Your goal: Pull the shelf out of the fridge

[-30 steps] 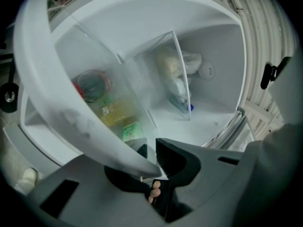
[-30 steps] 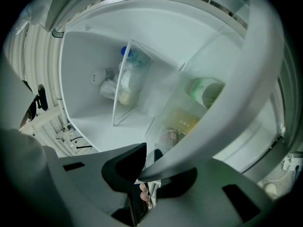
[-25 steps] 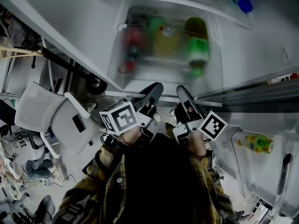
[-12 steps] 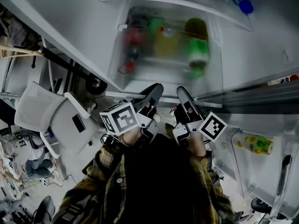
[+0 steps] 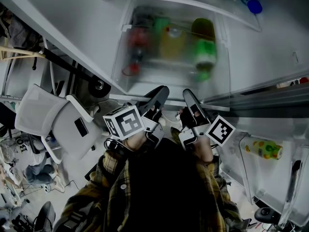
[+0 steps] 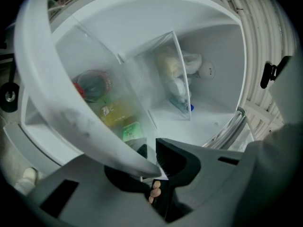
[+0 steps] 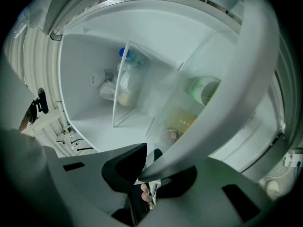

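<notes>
The clear shelf (image 5: 145, 81) sits in the fridge (image 5: 87, 28) and holds three blurred bottles just beyond your claws: one red (image 5: 136, 42), one yellow (image 5: 171, 41), one green (image 5: 204, 50). Your left claw (image 5: 161, 92) and right claw (image 5: 188, 94) lie level, side by side. Each is nearly closed, pinching the shelf's front rim.

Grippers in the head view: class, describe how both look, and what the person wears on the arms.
The left gripper and the right gripper each have dark grey, tapering fingers on a black-and-white body. Each bears a white cube with black square markers. The sleeves are plaid, yellow-brown and dark.
</notes>
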Available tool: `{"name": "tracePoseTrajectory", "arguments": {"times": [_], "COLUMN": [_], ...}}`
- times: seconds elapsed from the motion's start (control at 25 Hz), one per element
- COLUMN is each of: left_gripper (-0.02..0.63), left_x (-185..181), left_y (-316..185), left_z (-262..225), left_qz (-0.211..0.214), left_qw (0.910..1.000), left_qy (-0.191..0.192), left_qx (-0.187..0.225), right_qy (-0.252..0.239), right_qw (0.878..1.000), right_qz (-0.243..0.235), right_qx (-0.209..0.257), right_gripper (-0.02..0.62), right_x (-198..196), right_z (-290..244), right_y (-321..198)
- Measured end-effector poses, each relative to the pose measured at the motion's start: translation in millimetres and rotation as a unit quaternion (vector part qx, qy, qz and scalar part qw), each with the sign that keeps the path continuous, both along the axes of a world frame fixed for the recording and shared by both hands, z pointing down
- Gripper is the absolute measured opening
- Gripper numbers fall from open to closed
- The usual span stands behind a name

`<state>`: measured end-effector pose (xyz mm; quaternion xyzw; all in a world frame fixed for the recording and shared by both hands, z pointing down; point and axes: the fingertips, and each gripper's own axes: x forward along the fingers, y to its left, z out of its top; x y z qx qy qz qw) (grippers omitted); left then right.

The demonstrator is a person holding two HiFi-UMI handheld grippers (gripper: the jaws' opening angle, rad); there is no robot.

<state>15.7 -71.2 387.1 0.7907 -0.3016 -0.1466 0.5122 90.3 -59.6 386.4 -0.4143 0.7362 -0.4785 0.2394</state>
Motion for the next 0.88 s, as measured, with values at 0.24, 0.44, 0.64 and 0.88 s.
{"name": "tracePoseTrajectory", "arguments": {"times": [0.24, 0.44, 0.64, 0.88], "left_gripper": [0.066, 0.066, 0.066, 0.066], "left_x": [-0.6, -0.6, -1.1, -1.0], "left_y": [0.9, 0.4, 1.7, 1.5], "left_z": [1.5, 1.3, 4.8, 5.4], "left_qz": [0.0, 0.0, 0.002, 0.001], "left_qw": [1.0, 1.0, 1.0, 1.0], "left_qy": [-0.002, -0.001, -0.003, -0.003], "left_qx": [-0.002, -0.002, -0.006, -0.009], "right_qy": [0.001, -0.002, -0.002, -0.004], "right_qw": [1.0, 1.0, 1.0, 1.0], "right_qz": [-0.001, -0.003, -0.002, 0.0], "right_qx": [-0.002, -0.001, -0.002, -0.003], "right_gripper": [0.067, 0.067, 0.067, 0.067], "right_x": [0.0, -0.7, -0.7, -0.4], "right_z": [0.9, 1.0, 1.2, 1.2], "right_y": [0.9, 0.4, 0.4, 0.5]}}
